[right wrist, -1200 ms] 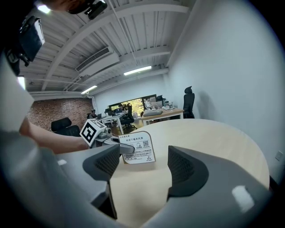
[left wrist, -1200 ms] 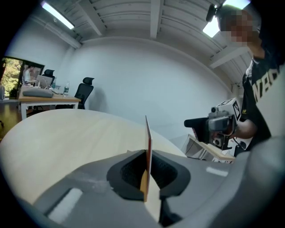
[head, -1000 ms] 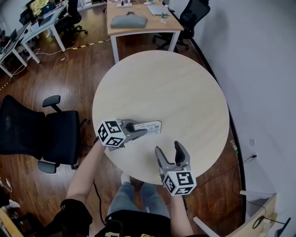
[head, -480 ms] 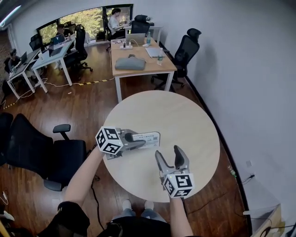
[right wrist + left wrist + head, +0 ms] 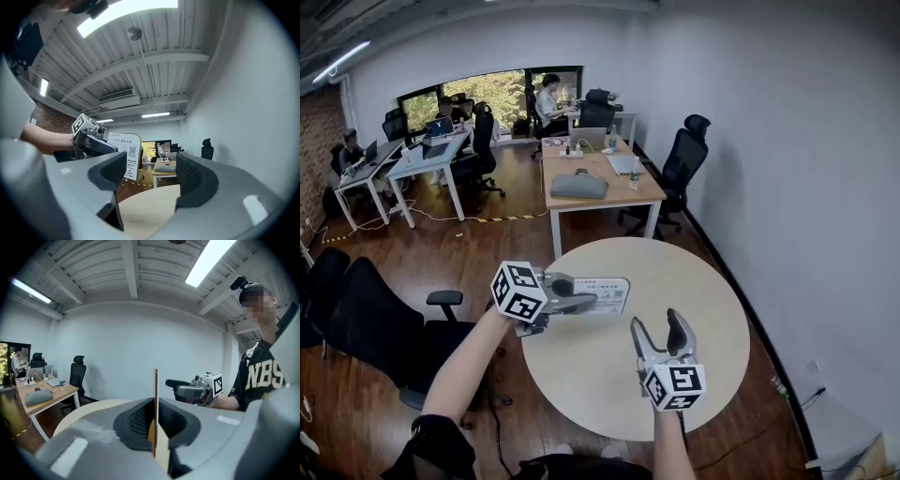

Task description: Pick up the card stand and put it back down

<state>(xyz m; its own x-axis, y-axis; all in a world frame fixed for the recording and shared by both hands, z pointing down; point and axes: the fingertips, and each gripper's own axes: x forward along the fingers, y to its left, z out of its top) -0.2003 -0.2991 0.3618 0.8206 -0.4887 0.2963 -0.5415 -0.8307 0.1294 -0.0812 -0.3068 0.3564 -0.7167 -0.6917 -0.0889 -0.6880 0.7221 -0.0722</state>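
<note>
The card stand point(image 5: 609, 294), a white printed card in a clear holder, hangs in the air over the left part of the round wooden table point(image 5: 694, 281). My left gripper point(image 5: 587, 302) is shut on it. In the left gripper view the card stand point(image 5: 155, 394) shows edge-on, clamped between the pads. My right gripper point(image 5: 659, 324) hovers over the table's near side; its jaws are closing with nothing between them. The right gripper view shows the card stand point(image 5: 125, 154) and the left gripper point(image 5: 89, 140) to the left, above the tabletop.
A wooden desk point(image 5: 600, 183) with a grey bag stands behind the table. Black office chairs stand at the left point(image 5: 375, 319) and back right point(image 5: 684, 159). A white wall runs close along the right. People sit at desks far back.
The head view has swung up from the table to take in the room. The left gripper keeps its hold on the card stand, raised off the table. The right jaws have narrowed a little.
</note>
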